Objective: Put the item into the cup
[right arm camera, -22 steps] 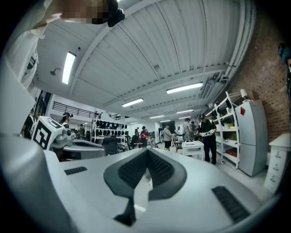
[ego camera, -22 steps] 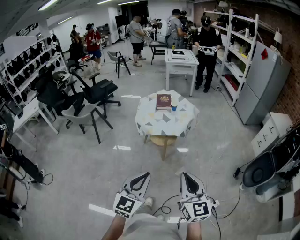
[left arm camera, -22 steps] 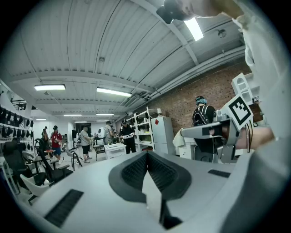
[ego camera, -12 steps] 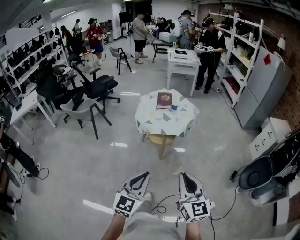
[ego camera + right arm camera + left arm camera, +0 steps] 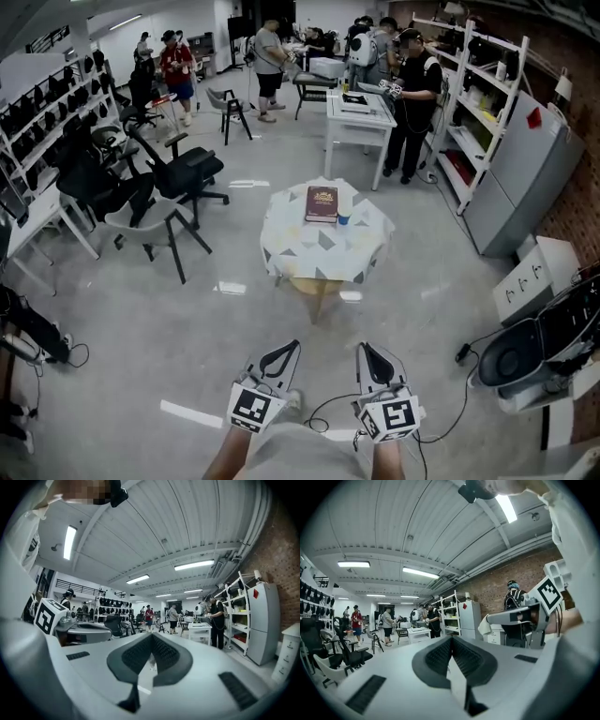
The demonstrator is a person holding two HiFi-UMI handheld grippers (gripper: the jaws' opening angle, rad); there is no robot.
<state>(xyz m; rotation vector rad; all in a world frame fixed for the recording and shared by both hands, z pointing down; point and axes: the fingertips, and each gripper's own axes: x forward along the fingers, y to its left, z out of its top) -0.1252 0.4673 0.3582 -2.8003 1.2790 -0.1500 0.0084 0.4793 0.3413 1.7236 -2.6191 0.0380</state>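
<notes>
A small round table under a triangle-patterned cloth (image 5: 319, 248) stands a few steps ahead of me. On it lie a dark red book (image 5: 322, 203) and, just to its right, a small blue cup (image 5: 343, 219). No other loose item can be made out from here. My left gripper (image 5: 292, 347) and right gripper (image 5: 364, 349) are held low in front of my body, far short of the table, side by side. Both are shut with nothing between the jaws, as the left gripper view (image 5: 451, 640) and the right gripper view (image 5: 151, 636) also show.
Black office chairs (image 5: 183, 173) and a grey chair (image 5: 141, 220) stand left of the table. A white table (image 5: 358, 111) with people around it is behind. Shelves and a grey cabinet (image 5: 516, 187) line the right wall. Cables (image 5: 328, 412) lie on the floor by my feet.
The head view has drifted, so the table sits slightly further left in the picture. People at the back have shifted. Both grippers stay low and shut.
</notes>
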